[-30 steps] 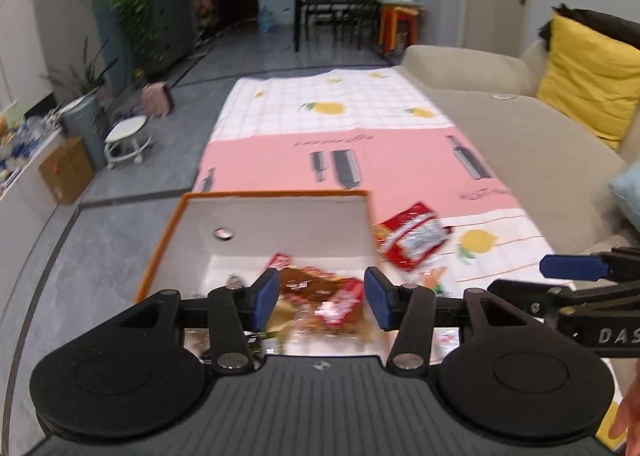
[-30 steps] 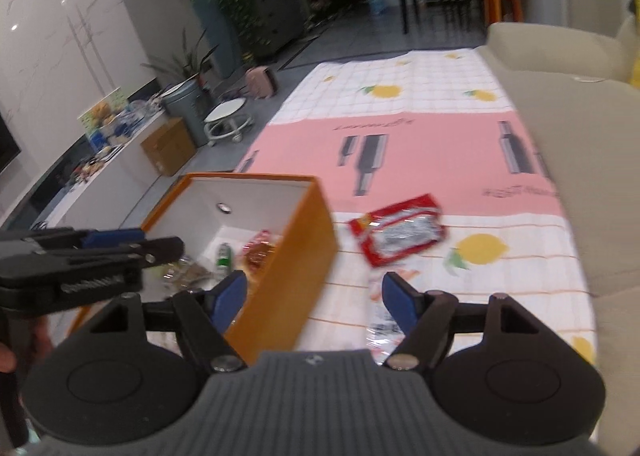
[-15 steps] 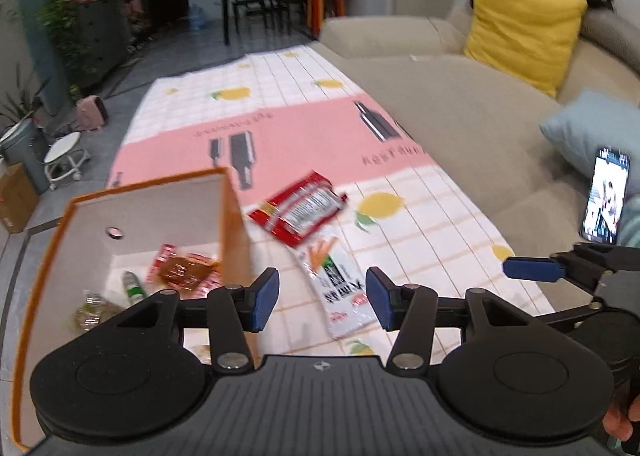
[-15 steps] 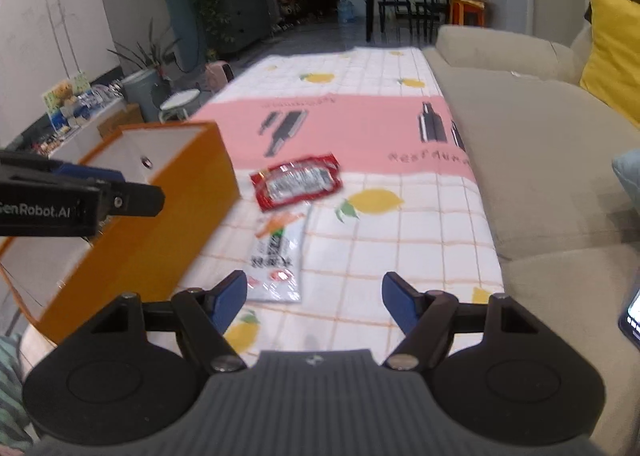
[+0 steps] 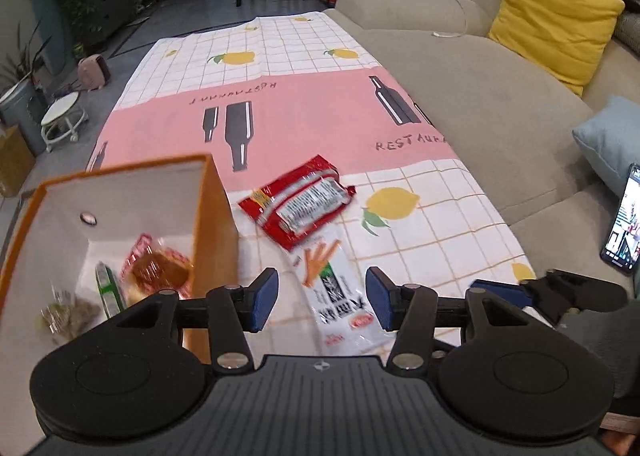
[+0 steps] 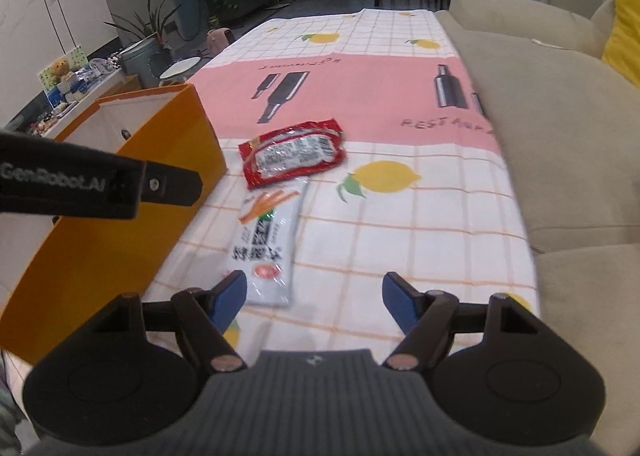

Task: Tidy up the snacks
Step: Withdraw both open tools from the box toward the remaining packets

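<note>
An orange box with a white inside stands at the table's left; it also shows in the right wrist view. Several snacks lie in it. A red snack packet lies on the tablecloth beside the box. A white snack packet lies just in front of it. My left gripper is open and empty, above the white packet. My right gripper is open and empty, just right of the white packet's near end.
A beige sofa runs along the table's right edge, with a yellow cushion and a phone. The tablecloth stretches far ahead. A stool and plants stand on the floor to the left.
Both grippers have swung from the box toward the two packets on the cloth. The left gripper moved right off the box and now sits over the white packet. Both stayed open.
</note>
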### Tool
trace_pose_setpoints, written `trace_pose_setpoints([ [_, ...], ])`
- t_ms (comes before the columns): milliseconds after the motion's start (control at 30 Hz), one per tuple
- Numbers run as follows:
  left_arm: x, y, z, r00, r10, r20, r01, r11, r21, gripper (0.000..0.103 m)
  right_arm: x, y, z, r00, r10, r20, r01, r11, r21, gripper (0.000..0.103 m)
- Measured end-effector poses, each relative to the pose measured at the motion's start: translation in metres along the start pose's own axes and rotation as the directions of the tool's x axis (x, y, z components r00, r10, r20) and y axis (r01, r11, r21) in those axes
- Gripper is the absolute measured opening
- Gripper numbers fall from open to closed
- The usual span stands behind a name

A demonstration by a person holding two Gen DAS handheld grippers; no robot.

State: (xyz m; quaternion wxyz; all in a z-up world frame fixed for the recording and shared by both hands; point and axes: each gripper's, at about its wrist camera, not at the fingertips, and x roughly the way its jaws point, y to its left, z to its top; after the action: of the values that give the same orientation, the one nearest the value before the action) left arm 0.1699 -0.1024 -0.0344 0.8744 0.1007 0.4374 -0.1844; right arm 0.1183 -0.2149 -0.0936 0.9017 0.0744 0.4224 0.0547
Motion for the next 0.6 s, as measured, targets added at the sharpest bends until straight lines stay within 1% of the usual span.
trace_pose_setpoints([
  [100,0.0,0.008,0.011,1.0,0.008,-0.001,-0.008,0.999,0.05,0.06,0.022,0.008,0.011,1.0,0.02,-0.014,-0.02,1.0,0.007,0.075],
  [233,-0.001,0.018,0.022,1.0,0.014,0.017,-0.015,0.996,0.083,0.06,0.048,0.025,0.022,0.999,0.027,-0.036,-0.028,0.999,-0.016,0.075],
  [467,0.0,0.036,0.029,0.999,0.017,0.048,-0.021,0.996,0.086,0.059,0.088,0.051,0.029,0.997,-0.031,-0.077,0.023,0.994,-0.103,0.076],
  [533,0.002,0.04,0.03,0.998,0.022,0.05,-0.026,0.996,0.086,0.059,0.095,0.052,0.03,0.996,-0.031,-0.085,0.023,0.995,-0.102,0.076],
  [600,0.005,0.044,0.032,0.998,0.01,0.055,-0.015,0.996,0.084,0.059,0.103,0.052,0.031,0.994,-0.041,-0.101,0.031,0.994,-0.104,0.077],
])
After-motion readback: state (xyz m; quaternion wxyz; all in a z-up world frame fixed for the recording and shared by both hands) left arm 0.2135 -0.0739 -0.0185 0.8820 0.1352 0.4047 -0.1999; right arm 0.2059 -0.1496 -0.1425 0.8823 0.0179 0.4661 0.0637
